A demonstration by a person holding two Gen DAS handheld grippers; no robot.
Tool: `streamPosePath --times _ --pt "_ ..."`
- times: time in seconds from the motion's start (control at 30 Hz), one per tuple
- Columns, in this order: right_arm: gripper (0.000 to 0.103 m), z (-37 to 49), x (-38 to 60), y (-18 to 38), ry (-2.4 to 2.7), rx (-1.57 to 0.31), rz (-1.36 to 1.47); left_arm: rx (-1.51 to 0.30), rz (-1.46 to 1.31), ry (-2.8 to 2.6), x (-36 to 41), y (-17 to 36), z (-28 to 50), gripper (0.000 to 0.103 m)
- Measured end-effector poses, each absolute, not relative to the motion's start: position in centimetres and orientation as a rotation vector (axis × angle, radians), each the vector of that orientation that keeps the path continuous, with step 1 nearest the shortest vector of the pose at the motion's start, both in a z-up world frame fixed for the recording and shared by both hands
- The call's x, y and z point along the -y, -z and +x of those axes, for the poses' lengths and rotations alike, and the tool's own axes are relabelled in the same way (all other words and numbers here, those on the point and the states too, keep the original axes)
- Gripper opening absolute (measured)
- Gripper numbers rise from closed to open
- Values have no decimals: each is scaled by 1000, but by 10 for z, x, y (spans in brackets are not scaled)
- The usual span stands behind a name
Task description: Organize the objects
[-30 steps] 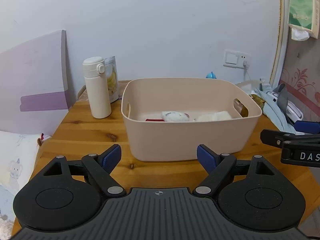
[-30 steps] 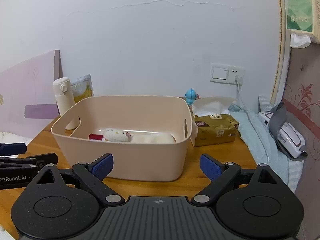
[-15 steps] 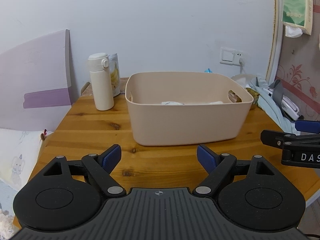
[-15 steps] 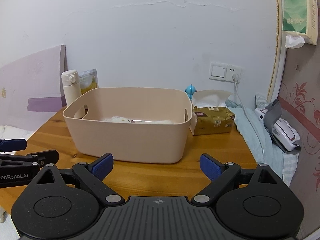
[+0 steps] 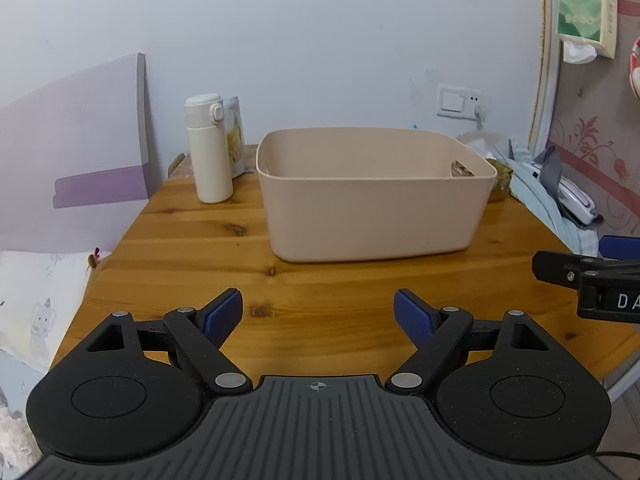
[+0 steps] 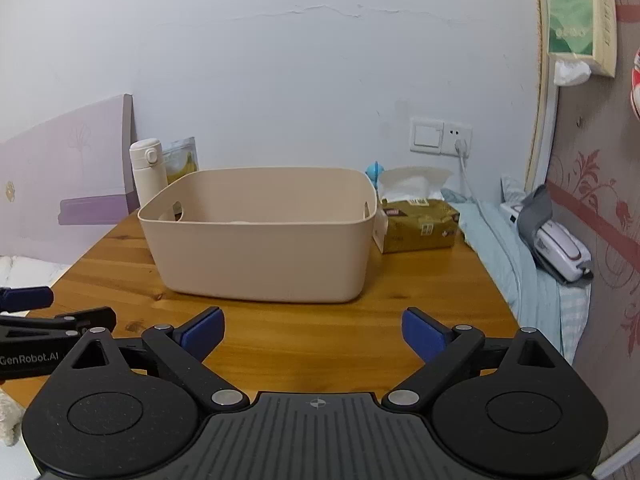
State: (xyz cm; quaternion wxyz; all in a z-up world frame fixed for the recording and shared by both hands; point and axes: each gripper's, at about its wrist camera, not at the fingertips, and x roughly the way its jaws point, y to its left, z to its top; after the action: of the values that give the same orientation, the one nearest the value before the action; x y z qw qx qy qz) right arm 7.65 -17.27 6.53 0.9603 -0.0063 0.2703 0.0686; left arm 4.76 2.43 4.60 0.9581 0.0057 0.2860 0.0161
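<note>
Black tongs (image 5: 318, 312); blue pads (image 5: 224, 312)

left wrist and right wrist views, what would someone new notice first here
The big beige bin stands out first, sitting mid-table on the wooden table. Next comes the white bottle upright at the bin's left, and the tissue pack at its right. Both the left gripper and the right gripper sit open and empty in front of the bin.

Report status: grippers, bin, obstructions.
Left gripper open, empty. Right gripper open, empty. Beige bin on table, untouched. Nothing between fingers and bin.
</note>
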Motion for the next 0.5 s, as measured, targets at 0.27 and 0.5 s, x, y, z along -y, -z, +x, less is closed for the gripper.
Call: streamPosePath --times 0.27,0.5 --pt "99 61 178 -59 -127 -567 -14 -580 15 -10 -20 -41 33 85" --pt "100 48 178 -52 -120 -571 -40 -599 8 2 -20 -38 22 85"
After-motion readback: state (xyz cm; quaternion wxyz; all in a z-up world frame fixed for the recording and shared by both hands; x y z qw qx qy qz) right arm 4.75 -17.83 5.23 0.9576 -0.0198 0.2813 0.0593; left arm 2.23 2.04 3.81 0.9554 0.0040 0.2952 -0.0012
